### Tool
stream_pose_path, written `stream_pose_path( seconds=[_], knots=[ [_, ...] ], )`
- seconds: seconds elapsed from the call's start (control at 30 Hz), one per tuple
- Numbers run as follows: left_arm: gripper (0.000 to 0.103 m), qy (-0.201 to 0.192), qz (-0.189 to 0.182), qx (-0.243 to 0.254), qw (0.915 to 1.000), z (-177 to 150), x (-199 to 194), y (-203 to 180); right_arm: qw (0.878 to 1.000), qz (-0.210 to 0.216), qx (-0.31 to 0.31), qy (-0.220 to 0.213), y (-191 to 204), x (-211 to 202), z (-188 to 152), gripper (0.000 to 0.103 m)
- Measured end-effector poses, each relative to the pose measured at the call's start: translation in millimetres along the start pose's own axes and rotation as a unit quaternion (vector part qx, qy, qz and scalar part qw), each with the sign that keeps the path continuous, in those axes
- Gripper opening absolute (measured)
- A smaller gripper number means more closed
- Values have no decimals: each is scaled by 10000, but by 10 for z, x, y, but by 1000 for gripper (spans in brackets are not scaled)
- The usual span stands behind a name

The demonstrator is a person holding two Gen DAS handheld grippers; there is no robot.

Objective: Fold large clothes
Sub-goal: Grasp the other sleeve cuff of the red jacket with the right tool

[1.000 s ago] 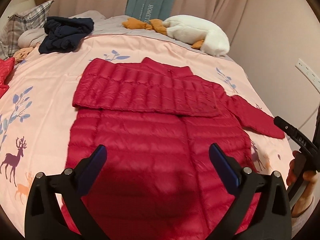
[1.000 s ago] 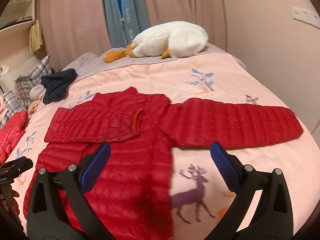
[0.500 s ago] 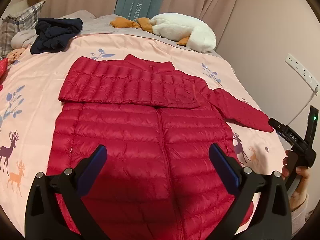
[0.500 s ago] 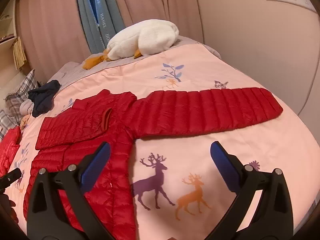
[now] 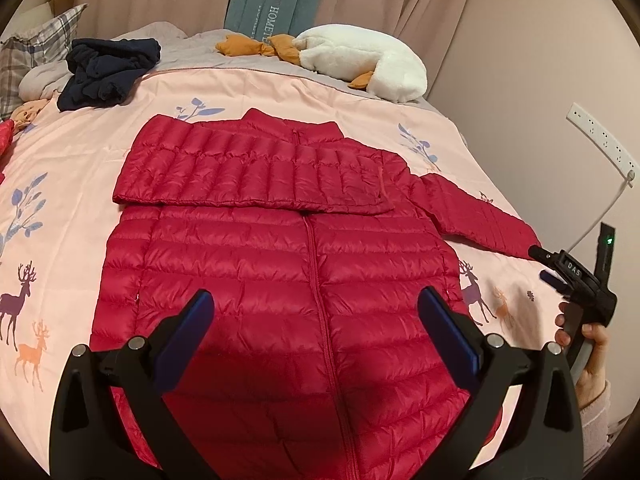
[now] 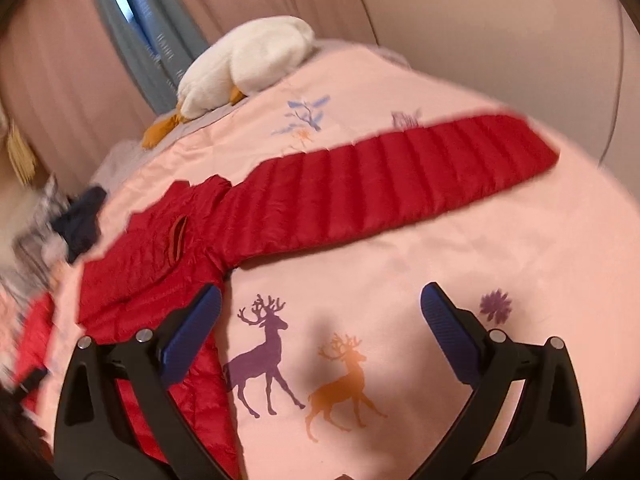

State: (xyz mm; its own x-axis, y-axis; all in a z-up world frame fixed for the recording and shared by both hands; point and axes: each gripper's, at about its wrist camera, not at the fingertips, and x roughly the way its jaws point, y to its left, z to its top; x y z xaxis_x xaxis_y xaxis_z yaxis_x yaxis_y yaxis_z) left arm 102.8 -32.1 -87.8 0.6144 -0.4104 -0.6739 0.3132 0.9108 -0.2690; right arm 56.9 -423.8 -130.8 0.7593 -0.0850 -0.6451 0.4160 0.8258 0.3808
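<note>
Red quilted puffer jacket (image 5: pixel 304 280) lies flat on pink deer-print bedspread (image 6: pixel 400 280), one sleeve folded across chest, other outstretched (image 6: pixel 400 176). Your left gripper (image 5: pixel 316 320) and right gripper (image 6: pixel 320 320): both spread, empty. Fabric likely light, soft, slippery; pinch outstretched sleeve at cuff.

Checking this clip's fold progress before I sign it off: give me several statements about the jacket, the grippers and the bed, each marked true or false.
1. One sleeve of the red jacket is folded across its chest. True.
2. The other sleeve is folded in too. False: it lies stretched out sideways on the pink bedspread.
3. The left gripper is shut on the jacket hem. False: it is open above the jacket, holding nothing.
4. The right gripper is open. True.
5. A white plush toy lies at the far end of the bed. True.
6. The jacket's front zip is undone. False: it looks closed.
</note>
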Motion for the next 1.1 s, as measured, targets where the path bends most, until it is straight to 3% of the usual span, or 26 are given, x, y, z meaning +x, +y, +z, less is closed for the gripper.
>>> stream_pose_path(
  seconds=[0.2,0.37,0.53,0.63,0.73,0.8,0.97,1.1],
  knots=[
    [102,66,22,-95,9999,-15,59,46,9870,351,1566,33,-810,247,196,101],
    [102,45,58,-189,9998,15,103,120,9699,390,2395,-198,-1281,407,389,100],
    [102,35,114,-277,9995,51,142,167,9531,450,2955,-484,-1586,562,559,93],
    [102,50,157,-292,9994,67,168,182,9449,403,3181,-654,-1681,630,634,82],
    [102,70,194,-334,9992,80,195,206,9424,103,3266,-715,-1732,695,675,55],
    [102,67,203,-365,9991,91,207,220,9441,-198,3219,-681,-1752,729,685,25],
    [102,83,194,-462,9987,114,234,257,9507,-542,2957,-757,-1691,700,726,6],
    [102,149,292,-590,9977,106,250,325,9692,-631,2086,-1145,-1267,478,886,4]
  ],
)
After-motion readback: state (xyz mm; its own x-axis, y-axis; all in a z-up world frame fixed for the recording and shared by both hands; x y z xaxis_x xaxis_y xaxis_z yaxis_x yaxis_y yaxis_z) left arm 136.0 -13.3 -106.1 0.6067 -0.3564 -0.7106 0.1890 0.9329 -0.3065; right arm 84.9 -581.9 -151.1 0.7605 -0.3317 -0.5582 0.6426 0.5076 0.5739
